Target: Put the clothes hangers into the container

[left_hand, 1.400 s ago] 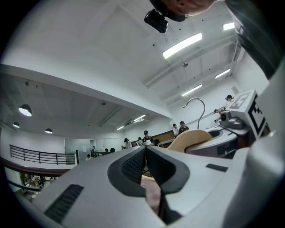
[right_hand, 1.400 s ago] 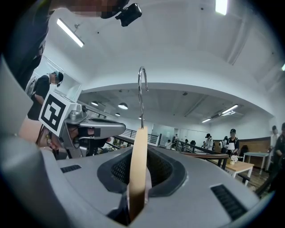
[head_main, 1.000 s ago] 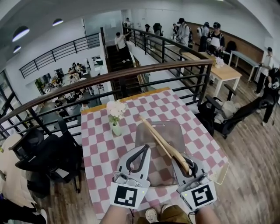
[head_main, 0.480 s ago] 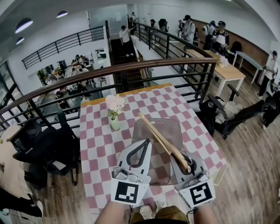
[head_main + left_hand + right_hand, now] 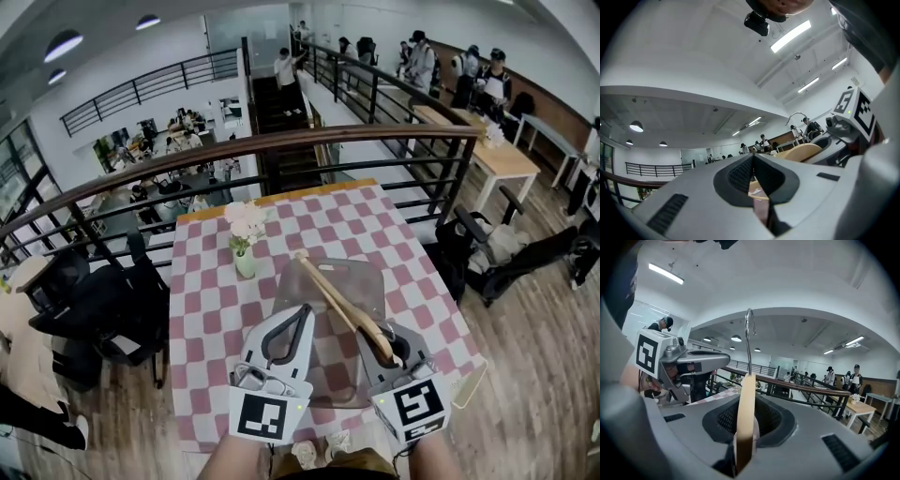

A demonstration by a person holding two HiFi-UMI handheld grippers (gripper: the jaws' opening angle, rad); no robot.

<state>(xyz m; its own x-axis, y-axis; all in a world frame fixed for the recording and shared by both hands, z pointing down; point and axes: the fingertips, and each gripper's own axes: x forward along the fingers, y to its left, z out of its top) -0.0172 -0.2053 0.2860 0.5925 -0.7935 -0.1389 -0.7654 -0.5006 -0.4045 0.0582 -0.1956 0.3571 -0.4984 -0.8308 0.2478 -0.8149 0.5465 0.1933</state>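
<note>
A wooden clothes hanger (image 5: 333, 298) with a metal hook juts forward from my right gripper (image 5: 382, 345), which is shut on its near end. It hangs tilted above a clear grey container (image 5: 368, 279) on the pink-checked table (image 5: 211, 309). In the right gripper view the hanger (image 5: 746, 416) stands edge-on between the pads, its hook (image 5: 748, 336) pointing up. My left gripper (image 5: 305, 310) hovers beside it over the container's left edge, its tips touching and nothing held. In the left gripper view the jaws (image 5: 753, 158) meet, and the hanger (image 5: 801, 152) shows to the right.
A small vase of white flowers (image 5: 244, 251) stands on the table left of the container. A dark railing (image 5: 281, 142) runs behind the table. Black chairs (image 5: 84, 309) sit to the left, a chair with bags (image 5: 511, 258) to the right. People stand in the far background.
Both grippers and the hanger keep nearly the same stance over the container. The head view has shifted a little, so the table sits slightly differently in the frame.
</note>
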